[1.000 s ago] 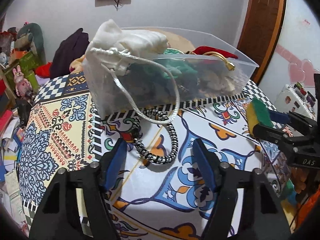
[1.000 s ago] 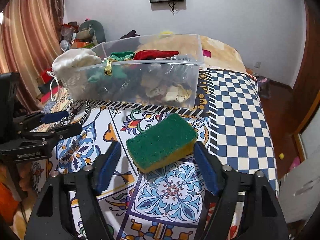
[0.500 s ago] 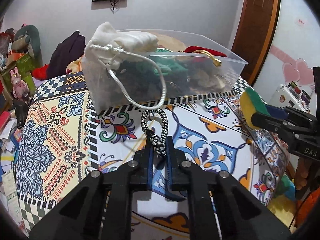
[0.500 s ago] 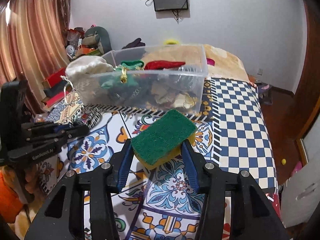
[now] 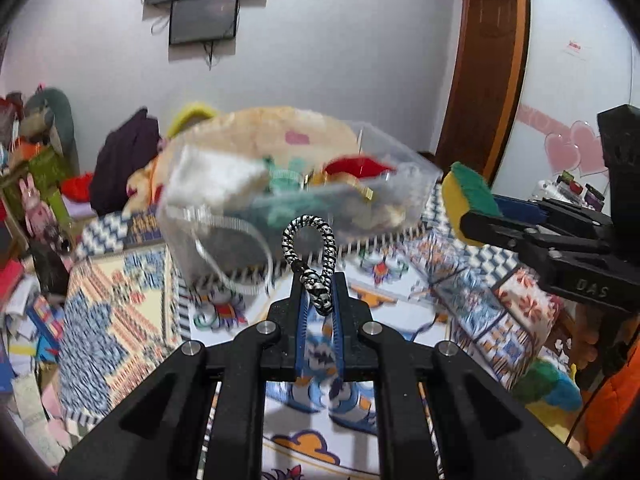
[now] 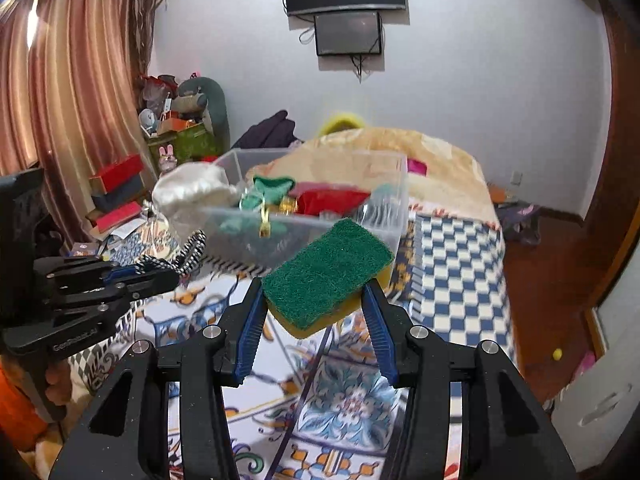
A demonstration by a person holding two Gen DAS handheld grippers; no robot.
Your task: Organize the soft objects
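sponge (image 6: 328,270) and hair tie (image 5: 310,258) lifted, 2 items left to bin
right gripper (image 6: 316,314) grasps sponge, left gripper (image 5: 319,312) pinches hair tie; neither is in the clear bin (image 6: 320,224) yet.

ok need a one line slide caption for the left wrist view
Left gripper pinches a black-and-white braided loop before the clear bin; right gripper alongside holds a sponge.

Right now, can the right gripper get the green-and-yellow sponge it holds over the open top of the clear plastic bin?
Probably yes. The right gripper holds the green-and-yellow sponge lifted, just short of the clear plastic bin, whose top is open. The left gripper, holding the black-and-white braided loop, sits off to one side.
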